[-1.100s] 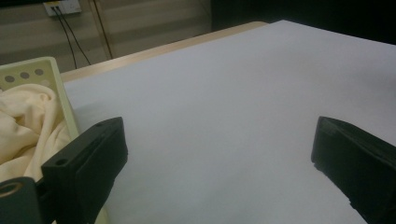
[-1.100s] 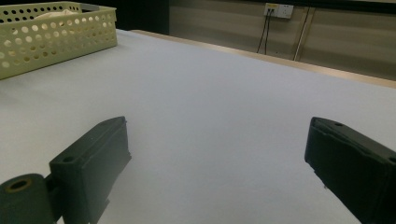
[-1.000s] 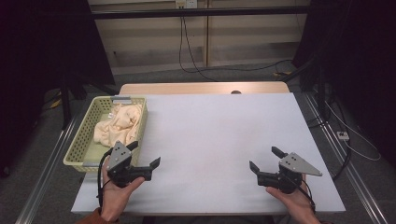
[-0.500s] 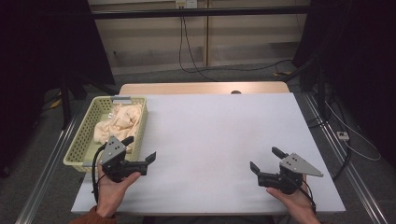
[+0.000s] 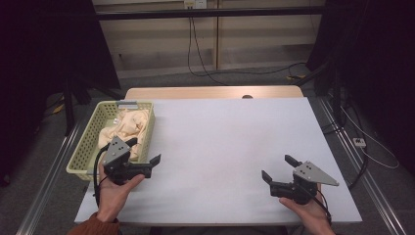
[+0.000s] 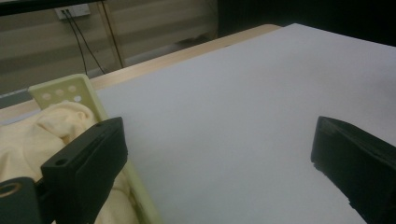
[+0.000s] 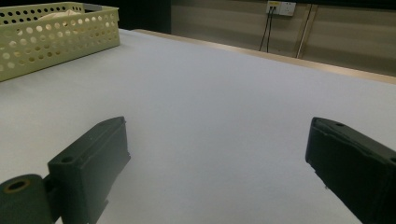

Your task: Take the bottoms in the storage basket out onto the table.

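Black jaws on the left gripper (image 5: pixel 145 166) stand wide apart, holding nothing, right beside the basket (image 5: pixel 88 147) at the bench's left edge. Inside lies a cream cloth (image 5: pixel 125 128), soft, light and floppy; I think pinching a raised fold on top would work best. Near the front right corner, the right gripper (image 5: pixel 277 169) is spread wide too.

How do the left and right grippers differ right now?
The left gripper sits at the basket's near corner, one jaw over the cream cloth; the right gripper stands apart over bare table. Both are open and hold nothing.
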Tool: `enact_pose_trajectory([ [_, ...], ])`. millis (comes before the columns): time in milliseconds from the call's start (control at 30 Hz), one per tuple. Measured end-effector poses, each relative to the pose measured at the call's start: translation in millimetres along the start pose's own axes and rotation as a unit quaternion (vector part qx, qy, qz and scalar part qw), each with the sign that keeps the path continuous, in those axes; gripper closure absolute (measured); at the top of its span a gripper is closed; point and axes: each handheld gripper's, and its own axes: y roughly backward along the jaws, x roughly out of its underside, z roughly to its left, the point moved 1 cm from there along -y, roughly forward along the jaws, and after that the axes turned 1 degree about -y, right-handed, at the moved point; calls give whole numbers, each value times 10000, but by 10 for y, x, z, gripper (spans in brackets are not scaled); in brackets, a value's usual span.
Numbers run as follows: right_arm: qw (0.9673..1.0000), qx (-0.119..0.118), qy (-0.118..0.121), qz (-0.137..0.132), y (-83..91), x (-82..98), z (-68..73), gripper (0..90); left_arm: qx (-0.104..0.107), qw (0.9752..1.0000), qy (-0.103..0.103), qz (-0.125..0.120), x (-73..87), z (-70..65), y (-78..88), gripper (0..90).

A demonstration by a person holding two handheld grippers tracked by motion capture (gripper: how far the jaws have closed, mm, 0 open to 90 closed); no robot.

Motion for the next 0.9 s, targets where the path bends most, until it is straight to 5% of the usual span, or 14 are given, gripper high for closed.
enact_pose_trajectory([
  [333,10000,-41,24,4,-35,-8,5,60,-221,9997,84,-16,-129,175,131,44],
  [533,10000,-72,20,15,-42,-6,6,59,-385,9992,96,67,-218,295,128,42],
  [667,10000,-73,18,13,-39,-6,7,59,-504,9980,329,172,-232,397,96,51],
  [900,10000,-63,29,31,-47,-5,8,60,-643,9971,305,254,-274,506,63,46],
])
